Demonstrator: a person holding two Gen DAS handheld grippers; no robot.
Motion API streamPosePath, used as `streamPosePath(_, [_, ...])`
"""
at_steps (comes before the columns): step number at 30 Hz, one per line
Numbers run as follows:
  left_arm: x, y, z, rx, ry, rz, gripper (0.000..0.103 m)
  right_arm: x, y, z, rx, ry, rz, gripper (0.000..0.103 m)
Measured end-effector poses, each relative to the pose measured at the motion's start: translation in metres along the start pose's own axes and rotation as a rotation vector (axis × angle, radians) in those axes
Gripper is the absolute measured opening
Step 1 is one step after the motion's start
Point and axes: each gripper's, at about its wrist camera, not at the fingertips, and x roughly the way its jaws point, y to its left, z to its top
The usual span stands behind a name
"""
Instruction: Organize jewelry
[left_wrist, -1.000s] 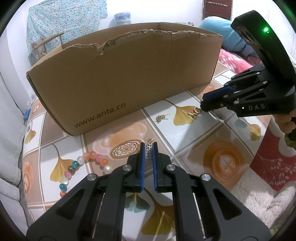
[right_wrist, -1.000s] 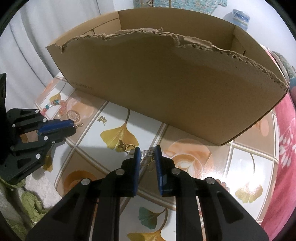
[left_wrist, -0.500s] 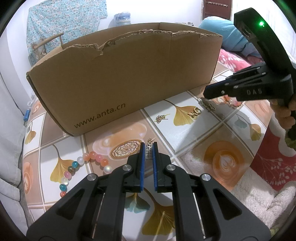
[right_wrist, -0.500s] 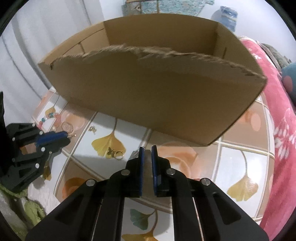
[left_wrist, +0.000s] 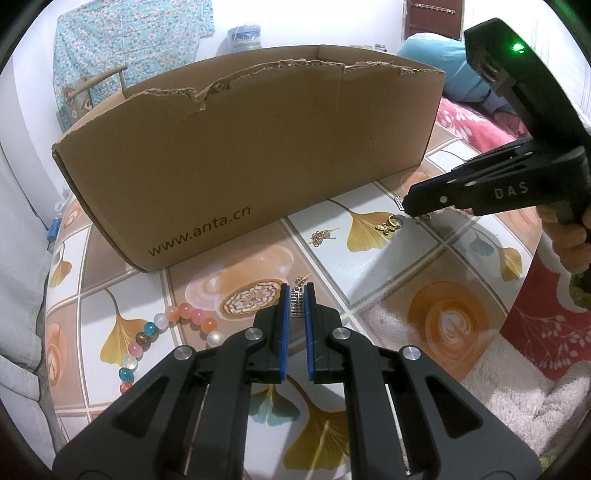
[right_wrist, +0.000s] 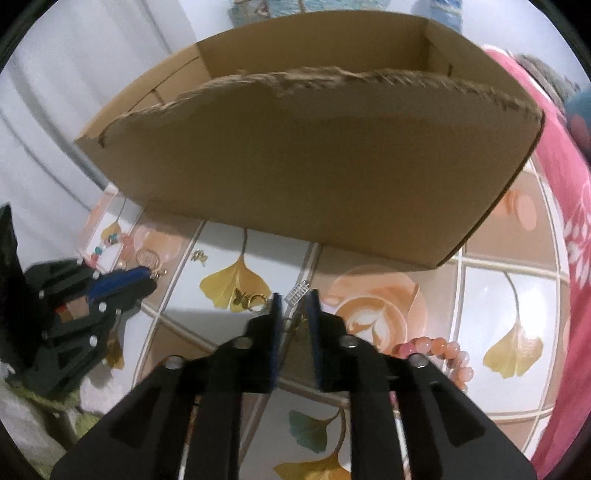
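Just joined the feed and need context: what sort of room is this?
Probably a bedroom at home: a patterned tablecloth with a cardboard box, a red floral blanket and a blue pillow behind.

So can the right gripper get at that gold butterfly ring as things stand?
Probably yes: the gold butterfly ring lies uncovered on the table beside the right gripper, with nothing between. But its opening jaws have a silver earring between them.
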Motion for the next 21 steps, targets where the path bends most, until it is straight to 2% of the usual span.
streamPosePath(14, [0.0,0.0,0.0,0.001,-0.001,-0.001,0.007,0.011,0.033,0.001,-0.142,-0.047,-0.117,0.018])
streamPosePath(21, [0.0,0.0,0.0,0.003,-0.001,0.0,0.007,0.011,0.044,-0.008,-0.119,-0.057,-0.147,0.018])
